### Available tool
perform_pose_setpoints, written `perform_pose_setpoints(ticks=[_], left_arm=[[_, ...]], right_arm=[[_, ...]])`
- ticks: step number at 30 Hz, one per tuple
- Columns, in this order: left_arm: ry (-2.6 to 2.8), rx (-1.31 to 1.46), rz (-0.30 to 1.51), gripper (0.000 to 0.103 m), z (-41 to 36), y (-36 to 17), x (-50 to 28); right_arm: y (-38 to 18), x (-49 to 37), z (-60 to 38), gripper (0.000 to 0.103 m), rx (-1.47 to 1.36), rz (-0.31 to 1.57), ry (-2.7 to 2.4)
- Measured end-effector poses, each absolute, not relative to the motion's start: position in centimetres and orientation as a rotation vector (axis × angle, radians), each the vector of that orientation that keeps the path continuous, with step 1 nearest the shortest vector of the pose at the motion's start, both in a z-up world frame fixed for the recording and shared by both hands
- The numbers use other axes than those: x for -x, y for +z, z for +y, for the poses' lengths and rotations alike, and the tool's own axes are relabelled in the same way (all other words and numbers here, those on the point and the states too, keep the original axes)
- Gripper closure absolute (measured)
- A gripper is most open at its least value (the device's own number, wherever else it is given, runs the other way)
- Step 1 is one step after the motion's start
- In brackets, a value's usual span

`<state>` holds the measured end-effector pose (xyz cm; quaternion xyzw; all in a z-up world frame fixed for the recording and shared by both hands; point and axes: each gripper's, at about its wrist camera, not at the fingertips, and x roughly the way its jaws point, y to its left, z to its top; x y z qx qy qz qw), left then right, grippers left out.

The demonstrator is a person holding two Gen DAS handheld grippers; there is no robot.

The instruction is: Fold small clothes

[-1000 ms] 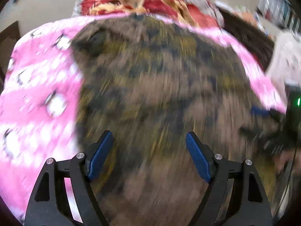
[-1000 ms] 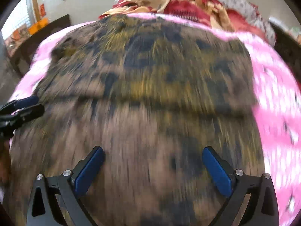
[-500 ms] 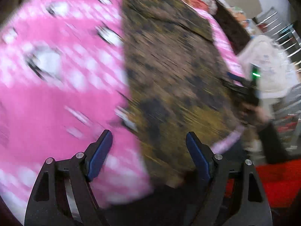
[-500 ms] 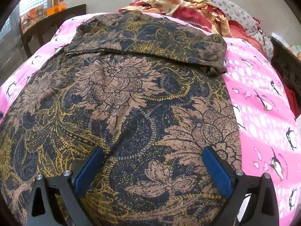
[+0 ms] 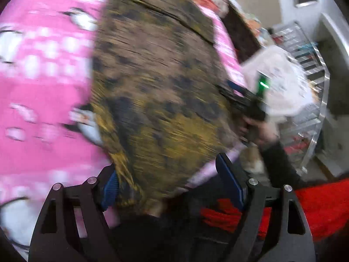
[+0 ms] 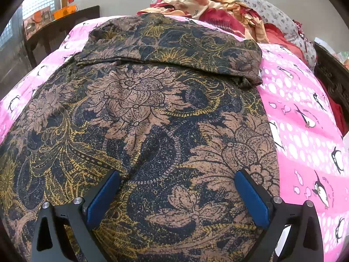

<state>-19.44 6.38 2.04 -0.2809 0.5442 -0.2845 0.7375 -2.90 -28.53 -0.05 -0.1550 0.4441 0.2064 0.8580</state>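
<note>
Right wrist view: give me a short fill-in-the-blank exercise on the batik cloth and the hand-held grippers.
1. The brown, navy and gold floral batik garment lies on a ____ penguin-print sheet.
2. The garment's far end is ____ over onto itself.
3. The right hand-held gripper has its jaws ____.
4. The left hand-held gripper is at the garment's ____ edge.

Missing words: pink; folded; open; near

A bed with a pink penguin sheet (image 6: pixel 305 118) is filling both views. A brown floral garment (image 6: pixel 152 131) is lying flat on it at the centre, and crumpled red bedding (image 6: pixel 218 6) is sitting at the top.
</note>
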Motion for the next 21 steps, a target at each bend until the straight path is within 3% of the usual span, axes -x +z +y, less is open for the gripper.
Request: perform_pose_setpoints(ticks=[3, 8, 12, 16, 20, 21], left_arm=[[-0.521, 0.408, 1.195, 0.023, 6.2, 2.5, 19.1], [-0.501, 0.502, 1.198, 0.024, 7.1, 2.2, 18.1], [-0.495, 0.48, 1.17, 0.024, 6.9, 1.9, 18.2], [-0.494, 0.454, 1.145, 0.024, 6.6, 2.1, 18.5], [-0.461, 0.384, 1.143, 0.035, 6.0, 2.2, 18.7], [-0.449, 0.371, 1.144, 0.042, 5.9, 2.2, 18.8]], right_arm=[[0.0, 2.9, -28.5, 0.0, 0.323, 0.934, 0.433], [2.5, 3.5, -30.4, 0.01, 0.26, 0.925, 0.415], [7.0, 6.3, -36.7, 0.01, 0.157, 0.858, 0.426], [7.3, 9.7, -42.7, 0.01, 0.049, 0.94, 0.509], [4.3, 12.3, -44.2, 0.036, 0.033, 1.034, 0.583], [3.3, 12.5, -44.3, 0.041, 0.019, 1.053, 0.585]])
